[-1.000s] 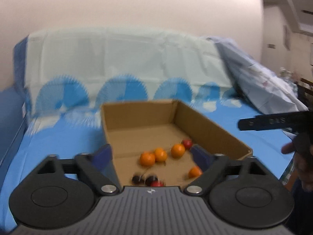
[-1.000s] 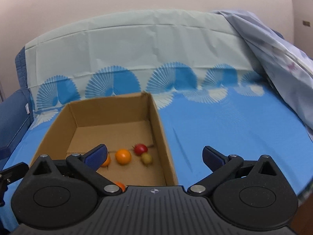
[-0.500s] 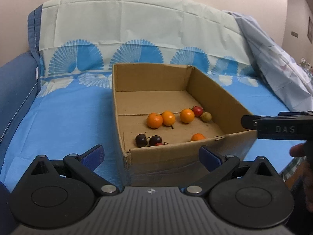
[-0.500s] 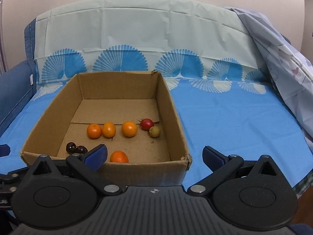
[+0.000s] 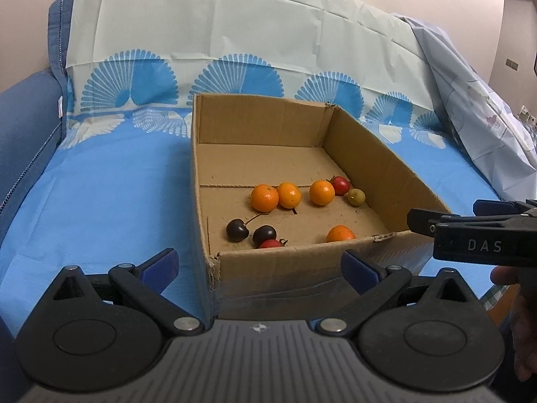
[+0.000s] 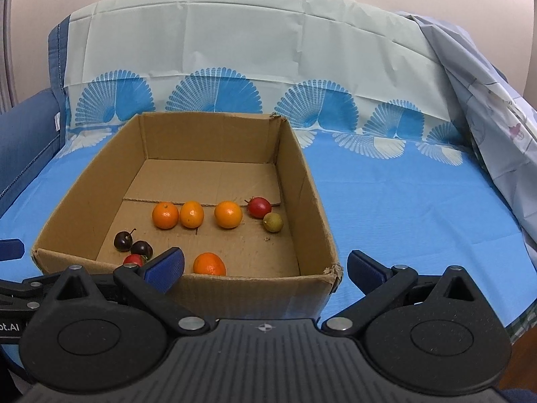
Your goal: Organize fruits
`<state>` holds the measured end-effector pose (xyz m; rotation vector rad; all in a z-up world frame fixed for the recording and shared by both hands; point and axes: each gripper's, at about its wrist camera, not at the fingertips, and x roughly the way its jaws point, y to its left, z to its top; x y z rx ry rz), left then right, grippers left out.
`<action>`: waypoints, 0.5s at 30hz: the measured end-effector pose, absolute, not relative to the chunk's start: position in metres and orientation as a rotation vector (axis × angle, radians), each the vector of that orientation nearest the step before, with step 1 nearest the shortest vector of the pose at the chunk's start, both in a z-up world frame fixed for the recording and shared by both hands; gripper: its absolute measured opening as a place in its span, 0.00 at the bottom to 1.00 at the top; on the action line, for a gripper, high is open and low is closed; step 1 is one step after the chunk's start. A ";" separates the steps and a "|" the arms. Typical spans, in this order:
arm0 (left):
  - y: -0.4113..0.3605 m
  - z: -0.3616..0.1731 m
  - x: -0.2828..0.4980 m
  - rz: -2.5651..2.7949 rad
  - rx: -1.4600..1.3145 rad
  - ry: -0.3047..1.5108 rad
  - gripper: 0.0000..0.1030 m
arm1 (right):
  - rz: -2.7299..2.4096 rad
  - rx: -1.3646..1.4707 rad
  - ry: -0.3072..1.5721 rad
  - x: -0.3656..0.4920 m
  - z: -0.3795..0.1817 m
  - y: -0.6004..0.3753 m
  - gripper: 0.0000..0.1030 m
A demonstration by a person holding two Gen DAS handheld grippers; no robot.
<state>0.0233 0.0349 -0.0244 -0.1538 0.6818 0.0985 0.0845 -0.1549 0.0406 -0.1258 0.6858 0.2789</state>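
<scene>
**Asker:** Blue bedding first, then: what sits on it?

**Describer:** Blue patterned sheet (image 6: 402,201) covers a bed, and an open cardboard box (image 6: 312,201) rests on it against a pale backdrop. Inside lie the fruits: three oranges in a row (image 6: 191,214), a fourth orange (image 6: 209,264) alone near the front wall, two dark cherries (image 6: 123,240) at front left with a small red fruit (image 6: 133,259) beside them, and a red fruit (image 6: 259,206) touching a greenish one (image 6: 273,222) at the row's right end.

**Asker:** Where are the tongs?

**Describer:** Both pairs hover just short of the box's near wall, above its rim. Left tongs (image 5: 260,268) gape wide and grip nothing; right tongs (image 6: 265,268) likewise (spread fully, empty).

**Asker:** Which pair is nearer which fruit?

**Describer:** The cherries lie ahead of the left tongs, slightly left of centre; the lone orange sits just past the wall, ahead and left of the right tongs' centre. Probably either reaches forward and down over the wall. The fruits are round, so no long axis matters.
</scene>
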 end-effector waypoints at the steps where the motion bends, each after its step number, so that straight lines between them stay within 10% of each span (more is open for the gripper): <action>1: 0.034 -0.025 0.024 0.097 -0.152 0.682 1.00 | 0.280 -0.126 0.686 0.085 0.041 -0.155 0.99; 15: 0.030 -0.025 0.025 0.088 -0.139 0.677 1.00 | 0.305 -0.161 0.684 0.084 0.038 -0.148 0.99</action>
